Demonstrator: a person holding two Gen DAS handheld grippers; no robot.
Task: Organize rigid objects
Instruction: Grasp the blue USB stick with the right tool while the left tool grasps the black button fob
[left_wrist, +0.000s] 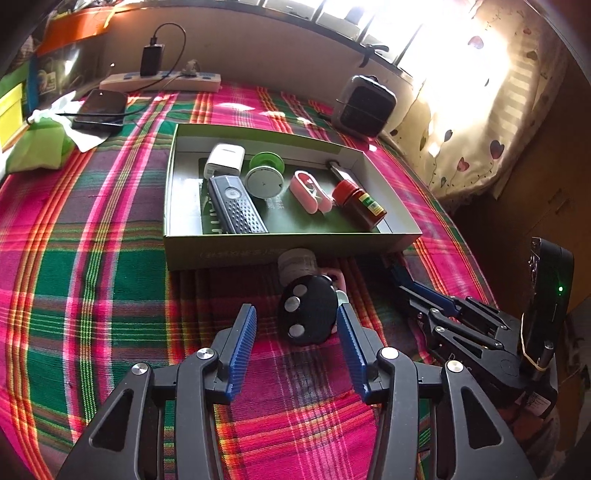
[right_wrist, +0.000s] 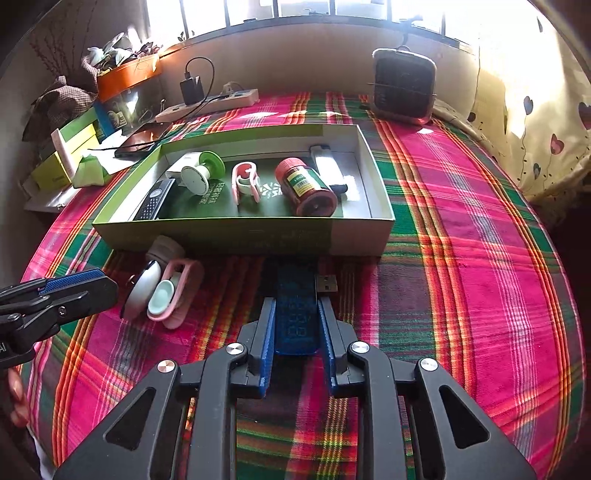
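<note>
A green cardboard box (left_wrist: 258, 247) (right_wrist: 207, 229) lies on the plaid cloth and holds a dark remote (left_wrist: 236, 205), a white adapter (left_wrist: 225, 159), a green-and-white spool (left_wrist: 265, 173), a pink clip (left_wrist: 308, 190) and a red bottle (left_wrist: 360, 201) (right_wrist: 308, 184). My left gripper (left_wrist: 297, 321) is open around a black oval remote with silver buttons (left_wrist: 306, 314), which lies in front of the box. My right gripper (right_wrist: 296, 314) is shut on a blue USB tester with a digital display (right_wrist: 297, 314), just in front of the box.
A pink case (right_wrist: 181, 295) and a small pale bottle (right_wrist: 162, 251) lie beside the oval remote. A phone (left_wrist: 98, 109), power strip (left_wrist: 162, 81) and green boxes (right_wrist: 74, 147) are at the back left. A dark speaker-like box (right_wrist: 404, 86) stands at the back right.
</note>
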